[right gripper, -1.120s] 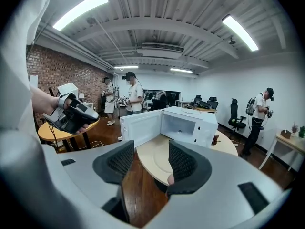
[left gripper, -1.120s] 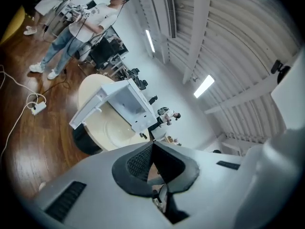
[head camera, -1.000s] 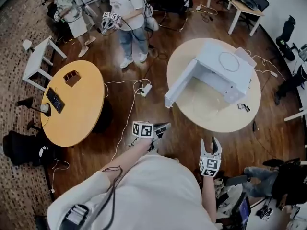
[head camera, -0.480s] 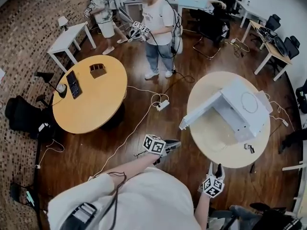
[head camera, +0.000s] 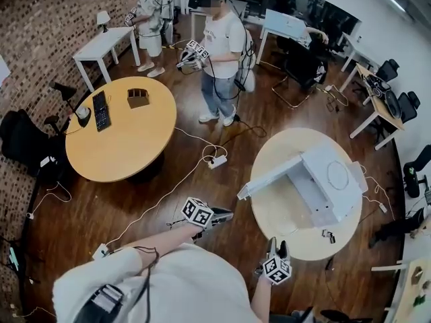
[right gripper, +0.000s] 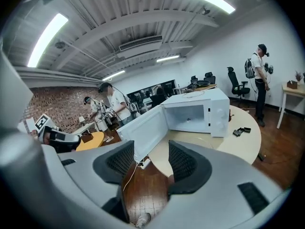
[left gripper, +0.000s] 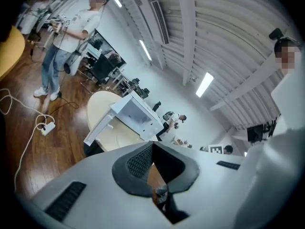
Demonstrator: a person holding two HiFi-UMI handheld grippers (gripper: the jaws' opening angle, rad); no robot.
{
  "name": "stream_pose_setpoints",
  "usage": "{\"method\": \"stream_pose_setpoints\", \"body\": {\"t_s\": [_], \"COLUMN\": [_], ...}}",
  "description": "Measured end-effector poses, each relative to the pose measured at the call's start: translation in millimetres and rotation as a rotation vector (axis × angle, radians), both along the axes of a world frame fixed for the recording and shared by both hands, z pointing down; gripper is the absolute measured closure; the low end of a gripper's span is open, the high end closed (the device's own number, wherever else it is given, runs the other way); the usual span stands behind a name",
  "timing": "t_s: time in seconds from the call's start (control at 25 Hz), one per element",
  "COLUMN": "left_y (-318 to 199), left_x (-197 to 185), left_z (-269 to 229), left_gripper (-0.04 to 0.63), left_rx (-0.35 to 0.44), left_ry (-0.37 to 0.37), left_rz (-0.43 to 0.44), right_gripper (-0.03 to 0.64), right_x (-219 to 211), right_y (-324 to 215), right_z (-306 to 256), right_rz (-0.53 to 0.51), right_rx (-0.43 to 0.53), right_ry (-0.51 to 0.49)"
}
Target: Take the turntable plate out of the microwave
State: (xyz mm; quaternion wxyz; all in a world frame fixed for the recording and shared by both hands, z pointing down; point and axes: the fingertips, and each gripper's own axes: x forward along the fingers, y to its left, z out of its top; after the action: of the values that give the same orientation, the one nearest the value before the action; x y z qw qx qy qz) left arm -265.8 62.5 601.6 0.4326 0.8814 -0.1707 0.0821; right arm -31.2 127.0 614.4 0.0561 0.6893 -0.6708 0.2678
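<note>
Microwave door open. Left gripper pressed together, right gripper spread, both empty, well short of microwave. Plate not made out: fits approach or job done.

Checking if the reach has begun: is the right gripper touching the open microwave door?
Apart. The right gripper view shows the microwave door well beyond the right gripper, with wood floor in the gap; its jaws are open.

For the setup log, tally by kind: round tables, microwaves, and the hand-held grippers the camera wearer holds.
Round tables: 2, orange table, cream table
Microwave: 1
Hand-held grippers: 2, left hand-held gripper, right hand-held gripper
Total: 5
</note>
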Motion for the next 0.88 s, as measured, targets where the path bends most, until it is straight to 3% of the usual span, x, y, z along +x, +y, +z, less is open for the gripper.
{"method": "stream_pose_setpoints", "body": {"t_s": [0.12,0.2,0.4,0.52,0.88], "left_y": [19,21,4,-18,-4], "left_x": [11,20,14,8,31], "left_z": [13,23,28,26,19], "left_gripper": [0.586,0.586,0.586,0.586,0.586], "left_rx": [0.065,0.093,0.074,0.094,0.077], "left_ry": [-0.092,-0.115,-0.087,-0.087,-0.091], "left_rz": [0.119,0.145,0.120,0.113,0.211], "right_gripper": [0.383,0.383,0.383,0.383,0.383], "right_x": [0,6,7,0,2], "right_y": [5,0,-4,-26,7], "right_z": [8,16,22,6,-13], "right_rz": [-0.007,-0.049,-0.038,-0.041,0.042], "right_rx": [-0.003,0.013,-0.030,0.007,-0.016], "right_ry": [-0.004,0.023,0.094,0.124,0.121]}}
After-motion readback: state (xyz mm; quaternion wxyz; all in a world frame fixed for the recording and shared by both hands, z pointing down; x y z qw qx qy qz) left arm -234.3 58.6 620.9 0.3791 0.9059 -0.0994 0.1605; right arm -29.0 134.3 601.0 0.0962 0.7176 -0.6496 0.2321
